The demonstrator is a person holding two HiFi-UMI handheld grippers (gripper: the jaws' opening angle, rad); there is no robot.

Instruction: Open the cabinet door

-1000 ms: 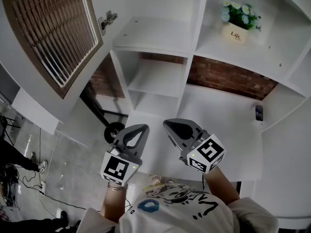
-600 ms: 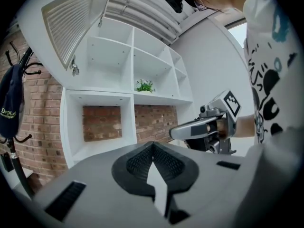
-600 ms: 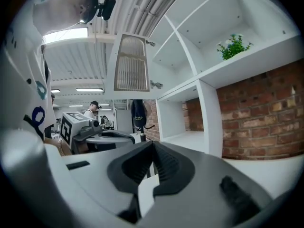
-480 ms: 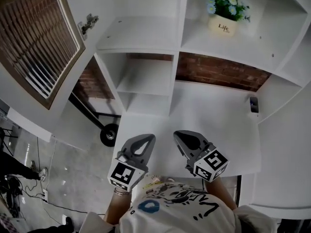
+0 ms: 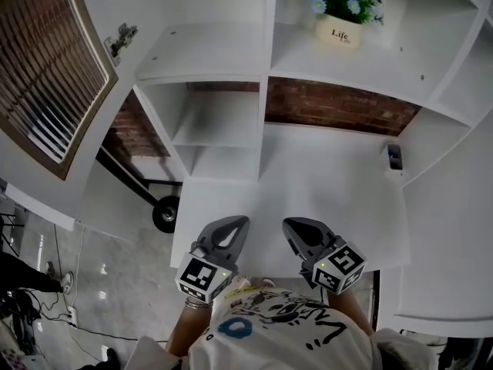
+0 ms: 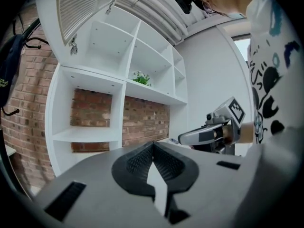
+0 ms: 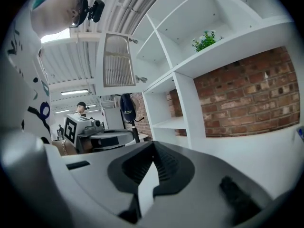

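1. Over the front edge of the white desk [image 5: 331, 191], side by side and slightly apart: left gripper [image 5: 233, 226] and right gripper [image 5: 295, 228], both pointed toward the white shelf unit [image 5: 266, 91].
2. Left gripper: jaws pressed together at the tips, nothing between them.
3. Right gripper: jaws likewise closed and empty.
4. At upper left in the head view: louvred cabinet door [image 5: 46, 68], swung wide open, well apart from both grippers; metal hinge [image 5: 120, 37] just beside its inner edge.
5. On an upper shelf: potted plant [image 5: 339, 14]; behind the lower compartments, brick wall [image 5: 339, 110].
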